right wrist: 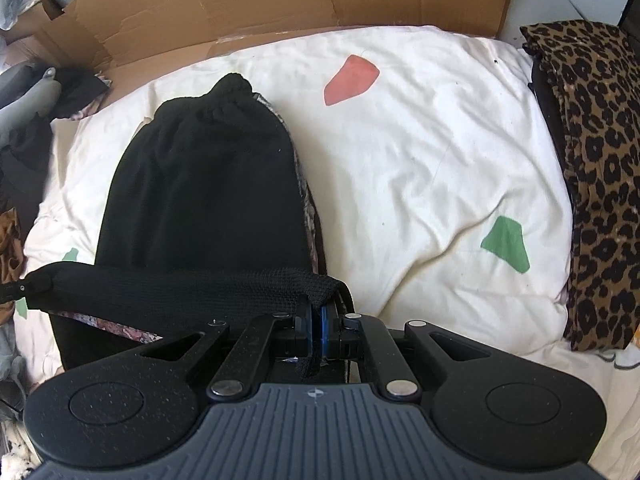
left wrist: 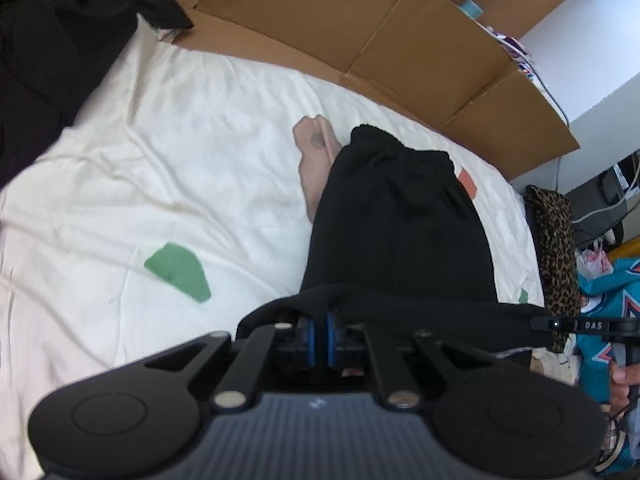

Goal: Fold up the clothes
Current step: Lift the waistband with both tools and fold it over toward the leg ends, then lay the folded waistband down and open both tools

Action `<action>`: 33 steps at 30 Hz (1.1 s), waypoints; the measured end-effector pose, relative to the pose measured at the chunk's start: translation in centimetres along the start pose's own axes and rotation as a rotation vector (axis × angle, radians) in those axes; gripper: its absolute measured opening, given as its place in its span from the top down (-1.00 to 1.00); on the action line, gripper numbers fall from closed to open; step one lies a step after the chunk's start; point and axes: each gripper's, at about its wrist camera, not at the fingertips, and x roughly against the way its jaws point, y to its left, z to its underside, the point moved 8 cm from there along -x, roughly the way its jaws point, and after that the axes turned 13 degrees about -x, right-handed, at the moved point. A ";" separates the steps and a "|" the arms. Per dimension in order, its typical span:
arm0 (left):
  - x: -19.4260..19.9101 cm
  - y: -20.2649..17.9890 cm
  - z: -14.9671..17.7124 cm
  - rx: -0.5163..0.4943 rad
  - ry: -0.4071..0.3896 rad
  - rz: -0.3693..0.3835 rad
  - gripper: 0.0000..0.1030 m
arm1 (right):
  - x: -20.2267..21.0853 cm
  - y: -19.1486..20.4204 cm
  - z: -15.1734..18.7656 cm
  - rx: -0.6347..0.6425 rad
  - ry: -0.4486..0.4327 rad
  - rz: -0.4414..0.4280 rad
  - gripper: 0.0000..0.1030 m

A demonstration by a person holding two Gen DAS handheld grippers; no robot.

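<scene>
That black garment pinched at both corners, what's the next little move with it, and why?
Probably carry the held edge forward and lay it near the gathered waistband. Both the left tongs and the right tongs are shut on the near edge of the black garment, stretched taut between them, while the rest lies flat on the white bedding.
</scene>
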 end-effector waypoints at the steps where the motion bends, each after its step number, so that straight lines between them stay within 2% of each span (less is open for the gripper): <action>1: -0.5 0.1 -0.1 -0.001 0.000 0.003 0.87 | -0.3 -0.1 -0.2 -0.005 -0.002 0.006 0.95; 4: -2.3 0.7 -0.1 0.013 0.022 0.007 0.78 | -1.7 -0.7 -0.6 -0.012 -0.002 0.044 0.92; 7: -1.8 1.1 -0.2 0.021 0.003 -0.021 0.61 | -1.8 -0.9 -1.4 0.013 -0.023 0.089 0.77; 9: -1.2 1.3 -0.2 0.022 -0.005 -0.031 0.41 | -1.3 -1.0 -2.1 0.025 -0.038 0.097 0.38; 12: -0.3 1.5 0.0 0.015 -0.005 -0.045 0.32 | -0.6 -1.0 -2.4 0.058 -0.026 0.083 0.35; 16: 0.6 1.2 0.1 -0.026 0.003 -0.065 -0.06 | -0.3 -0.2 -1.5 0.174 0.035 0.066 0.32; 18: 0.9 0.7 0.3 -0.059 0.008 -0.061 -0.12 | 0.2 0.3 -0.9 0.243 0.050 0.052 0.18; 20: 0.8 0.5 0.7 -0.077 0.022 -0.070 -0.27 | 0.4 0.8 0.1 0.320 0.066 0.053 0.16; 23: 0.2 0.5 1.7 -0.082 0.052 -0.090 -0.29 | 0.2 1.0 1.4 0.360 0.070 0.064 0.16; 28: -1.0 0.3 3.4 -0.100 0.101 -0.097 -0.30 | -1.5 0.1 3.0 0.266 0.043 0.089 0.09; 33: -2.2 0.0 4.8 -0.138 0.132 -0.090 -0.29 | -2.5 -0.4 4.7 0.268 0.019 0.117 0.05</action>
